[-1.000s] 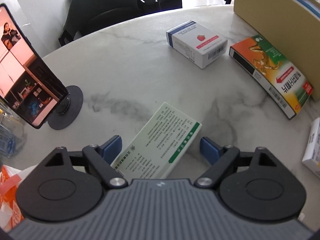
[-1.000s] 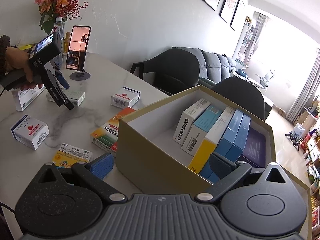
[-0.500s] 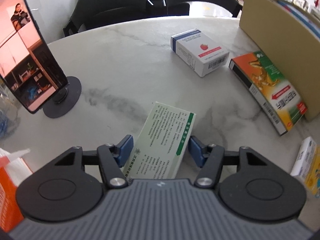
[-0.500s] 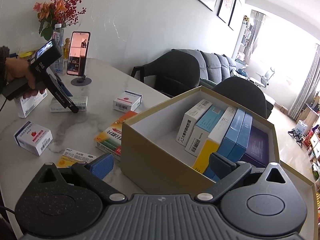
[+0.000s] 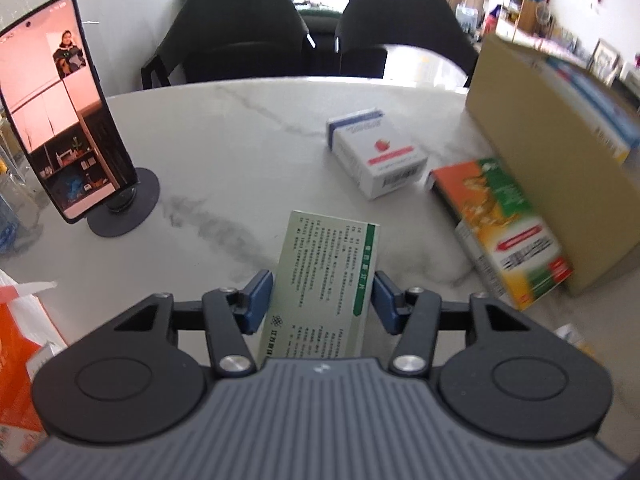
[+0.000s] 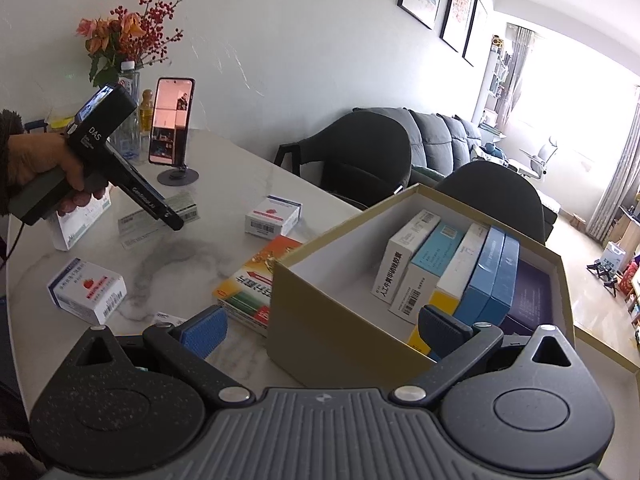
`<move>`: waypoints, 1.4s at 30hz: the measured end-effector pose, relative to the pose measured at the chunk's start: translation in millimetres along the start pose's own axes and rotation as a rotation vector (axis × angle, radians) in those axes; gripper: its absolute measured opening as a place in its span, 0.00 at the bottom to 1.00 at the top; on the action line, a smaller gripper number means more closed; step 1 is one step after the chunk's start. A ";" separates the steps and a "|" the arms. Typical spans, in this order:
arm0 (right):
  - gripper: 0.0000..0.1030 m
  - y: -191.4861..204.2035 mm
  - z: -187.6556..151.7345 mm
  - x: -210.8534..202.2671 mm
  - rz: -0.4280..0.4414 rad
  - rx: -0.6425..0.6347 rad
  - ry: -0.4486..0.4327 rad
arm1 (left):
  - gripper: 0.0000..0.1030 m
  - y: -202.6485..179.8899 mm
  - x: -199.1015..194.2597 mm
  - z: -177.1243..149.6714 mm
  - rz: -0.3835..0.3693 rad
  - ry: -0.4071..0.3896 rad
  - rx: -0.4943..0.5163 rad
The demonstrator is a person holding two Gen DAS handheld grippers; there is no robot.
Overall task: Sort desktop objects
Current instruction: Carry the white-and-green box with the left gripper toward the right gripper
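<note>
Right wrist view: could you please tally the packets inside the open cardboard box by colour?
White packet: 1
Light blue packet: 1
White-and-yellow packet: 1
Blue packets: 2
Purple packet: 1
Total in the cardboard box: 6

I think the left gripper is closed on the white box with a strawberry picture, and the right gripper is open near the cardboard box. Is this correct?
Not quite. The left gripper has just been closing on the pale green-striped box, as the left wrist view shows. The white strawberry box lies untouched on the table. The rest holds: the right gripper is open near the cardboard box.
</note>
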State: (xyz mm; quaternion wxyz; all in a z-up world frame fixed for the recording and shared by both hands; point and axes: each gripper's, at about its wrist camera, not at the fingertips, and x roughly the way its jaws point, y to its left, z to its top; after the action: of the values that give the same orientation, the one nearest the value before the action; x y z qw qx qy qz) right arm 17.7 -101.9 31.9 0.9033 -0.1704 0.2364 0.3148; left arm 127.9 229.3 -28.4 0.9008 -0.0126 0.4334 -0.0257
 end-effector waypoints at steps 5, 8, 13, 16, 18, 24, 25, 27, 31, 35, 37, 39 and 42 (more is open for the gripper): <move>0.99 5.7 5.3 -4.9 0.041 0.032 -0.027 | 0.50 -4.6 -15.0 -1.3 -0.061 -0.050 -0.079; 0.99 10.2 9.0 -6.7 0.068 0.050 -0.040 | 0.50 -9.7 -24.1 -4.6 -0.090 -0.079 -0.113; 0.99 18.9 14.2 -7.9 0.109 0.068 -0.061 | 0.50 -20.2 -37.4 -10.6 -0.137 -0.127 -0.145; 0.99 23.0 16.9 -8.3 0.130 0.089 -0.074 | 0.50 -25.1 -43.9 -15.5 -0.181 -0.158 -0.179; 0.99 24.3 18.0 -8.7 0.151 0.115 -0.085 | 0.50 -28.1 -46.3 -18.6 -0.219 -0.173 -0.207; 0.98 24.5 17.2 -10.6 0.228 0.207 -0.111 | 0.50 -40.0 -50.9 -25.3 -0.305 -0.207 -0.262; 0.98 24.6 17.0 -10.8 0.243 0.221 -0.114 | 0.50 -42.5 -51.9 -26.3 -0.319 -0.212 -0.269; 0.96 25.2 16.9 -10.4 0.269 0.246 -0.117 | 0.50 -48.0 -55.1 -27.6 -0.347 -0.227 -0.281; 0.91 28.1 17.0 -5.8 0.301 0.288 -0.106 | 0.50 -60.4 -63.4 -29.9 -0.401 -0.257 -0.295; 0.88 27.9 15.4 -2.9 0.334 0.332 -0.095 | 0.50 -70.4 -67.5 -31.8 -0.450 -0.281 -0.309; 0.82 27.3 14.8 -2.2 0.343 0.352 -0.092 | 0.50 -74.7 -67.1 -32.8 -0.468 -0.288 -0.318; 0.80 26.5 13.8 -2.4 0.354 0.367 -0.089 | 0.50 -78.1 -66.3 -34.0 -0.486 -0.291 -0.328; 0.78 25.4 12.1 -3.2 0.365 0.378 -0.085 | 0.50 -82.2 -64.9 -35.5 -0.509 -0.296 -0.339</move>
State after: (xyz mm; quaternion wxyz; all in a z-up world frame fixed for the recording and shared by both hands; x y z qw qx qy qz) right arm 2.9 -79.1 39.7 0.8565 0.0601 0.2796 0.4296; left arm 56.8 150.9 3.8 0.9037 -0.2736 0.2790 -0.1749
